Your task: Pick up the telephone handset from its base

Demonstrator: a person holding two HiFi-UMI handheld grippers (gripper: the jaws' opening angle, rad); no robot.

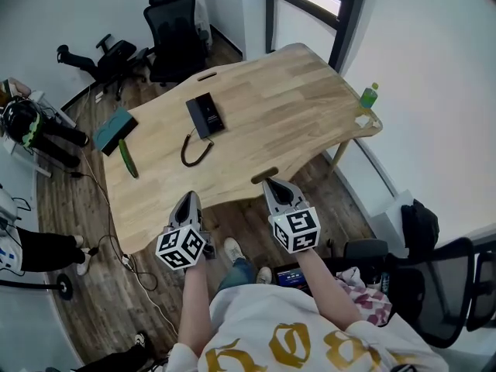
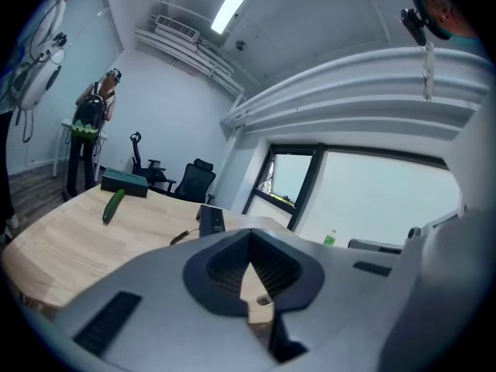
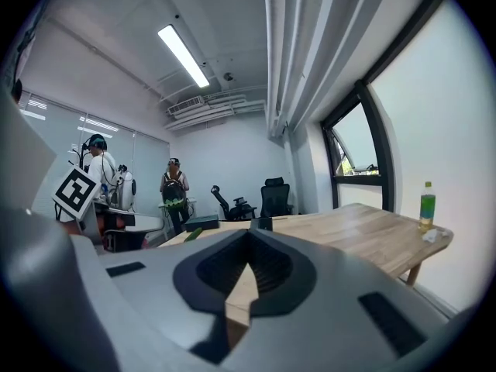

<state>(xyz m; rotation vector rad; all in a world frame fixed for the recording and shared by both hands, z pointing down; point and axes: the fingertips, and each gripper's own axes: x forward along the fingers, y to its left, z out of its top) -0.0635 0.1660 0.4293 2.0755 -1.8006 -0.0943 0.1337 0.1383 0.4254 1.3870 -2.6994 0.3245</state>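
Note:
A black telephone (image 1: 205, 115) lies flat near the middle of the wooden table (image 1: 287, 107), its handset resting on the base. Its dark cord (image 1: 195, 150) loops toward the front edge. My left gripper (image 1: 188, 198) and right gripper (image 1: 273, 184) hover side by side just off the table's front edge, both shut and empty, well short of the phone. In the left gripper view the telephone (image 2: 211, 219) stands beyond the closed jaws of the left gripper (image 2: 249, 235). The right gripper view shows the telephone (image 3: 265, 223) small and far past the right gripper (image 3: 248, 235).
A green cucumber (image 1: 128, 159) and a teal box (image 1: 115, 129) lie at the table's left end. A green bottle (image 1: 369, 95) stands on the right corner. Office chairs (image 1: 172, 33) stand behind the table, another chair (image 1: 434, 285) at my right. People stand at the far left.

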